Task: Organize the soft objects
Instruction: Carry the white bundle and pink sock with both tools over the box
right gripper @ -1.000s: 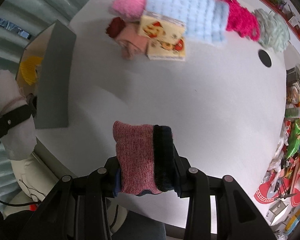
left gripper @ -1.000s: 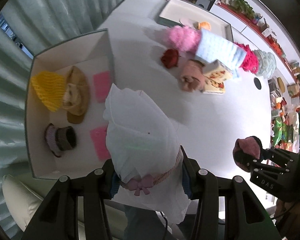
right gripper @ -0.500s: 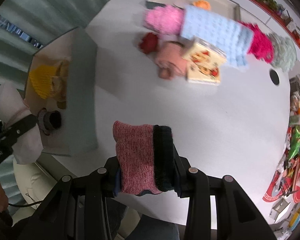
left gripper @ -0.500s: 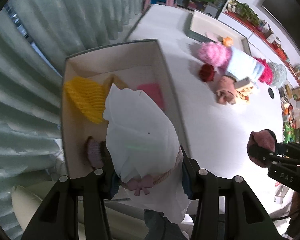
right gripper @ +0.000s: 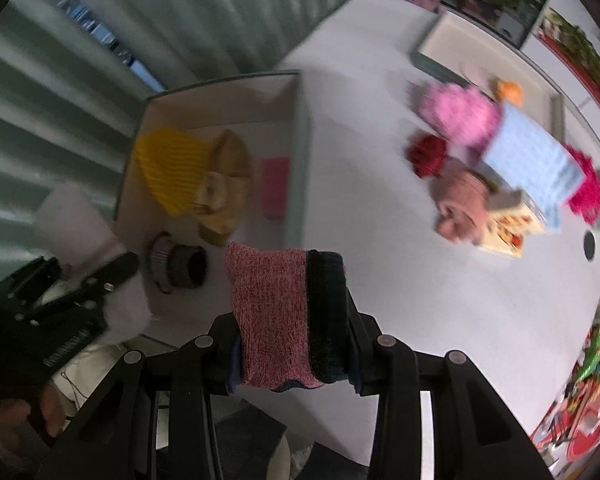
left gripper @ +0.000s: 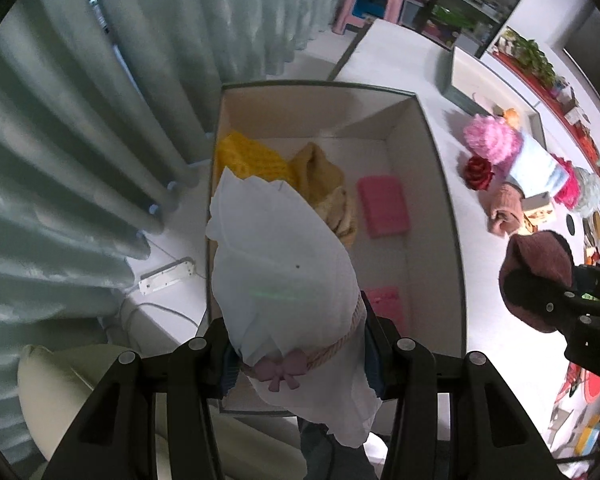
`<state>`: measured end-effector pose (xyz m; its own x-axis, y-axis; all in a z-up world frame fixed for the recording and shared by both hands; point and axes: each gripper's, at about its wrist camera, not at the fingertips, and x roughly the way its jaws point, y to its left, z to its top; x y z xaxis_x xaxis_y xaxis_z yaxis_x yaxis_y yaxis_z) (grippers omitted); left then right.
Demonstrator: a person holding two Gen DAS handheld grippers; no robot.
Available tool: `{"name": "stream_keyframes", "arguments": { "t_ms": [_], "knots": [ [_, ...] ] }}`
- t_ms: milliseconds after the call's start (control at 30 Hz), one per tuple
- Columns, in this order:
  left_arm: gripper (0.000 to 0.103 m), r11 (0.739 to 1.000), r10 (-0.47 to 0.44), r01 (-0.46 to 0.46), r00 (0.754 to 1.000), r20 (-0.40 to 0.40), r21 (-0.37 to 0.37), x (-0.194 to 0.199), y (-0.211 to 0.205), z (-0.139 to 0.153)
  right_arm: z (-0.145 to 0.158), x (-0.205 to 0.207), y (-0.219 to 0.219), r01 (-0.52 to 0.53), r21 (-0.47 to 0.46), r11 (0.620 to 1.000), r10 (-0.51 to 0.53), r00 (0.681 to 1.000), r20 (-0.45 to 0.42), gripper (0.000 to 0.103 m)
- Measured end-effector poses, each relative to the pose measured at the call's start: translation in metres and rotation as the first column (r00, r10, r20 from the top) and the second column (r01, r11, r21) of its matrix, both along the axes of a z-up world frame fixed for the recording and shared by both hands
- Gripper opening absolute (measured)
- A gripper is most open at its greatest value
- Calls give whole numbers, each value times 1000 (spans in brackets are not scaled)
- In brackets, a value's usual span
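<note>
Release is to be delayed until the white bundle [left gripper: 284, 280], clamped in the left gripper [left gripper: 296, 354] over the box [left gripper: 432, 148], is lowered toward bare floor at 5 o'clock of the yellow hat [left gripper: 248, 158], while the knit piece [right gripper: 286, 316] remains clamped in the right gripper [right gripper: 292, 354].

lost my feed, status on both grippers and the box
Left gripper shut on white pouch, over box. Right gripper shut on pink-black knit. Nothing blocking.
</note>
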<state>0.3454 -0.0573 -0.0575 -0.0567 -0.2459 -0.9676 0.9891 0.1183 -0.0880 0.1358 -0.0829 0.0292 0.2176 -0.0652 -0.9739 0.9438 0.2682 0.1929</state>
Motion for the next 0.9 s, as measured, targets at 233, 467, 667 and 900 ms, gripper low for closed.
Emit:
{"name": "stream_keyframes", "arguments": {
  "t_ms": [233,467,667,900],
  "knots": [
    [50,1000,15,-15,1000,-3,-6,7,-2,-4,1,35,-7,-79,1,997,79,997,-9,43],
    [50,999,32,-32,999,-2,-9,12,-10,-9,-1,51,-19,-117,1,993,117,993,-29,43],
    [50,1000,31,-31,1000,-1,-1,13,-15,-14,-4,61,-26,-127,7,992,127,991,-33,43],
    [50,1000,28,-28,1000,1,12,13,-22,-20,-9,67,-36,-139,10,990,139,989,-46,43]
  ]
}}
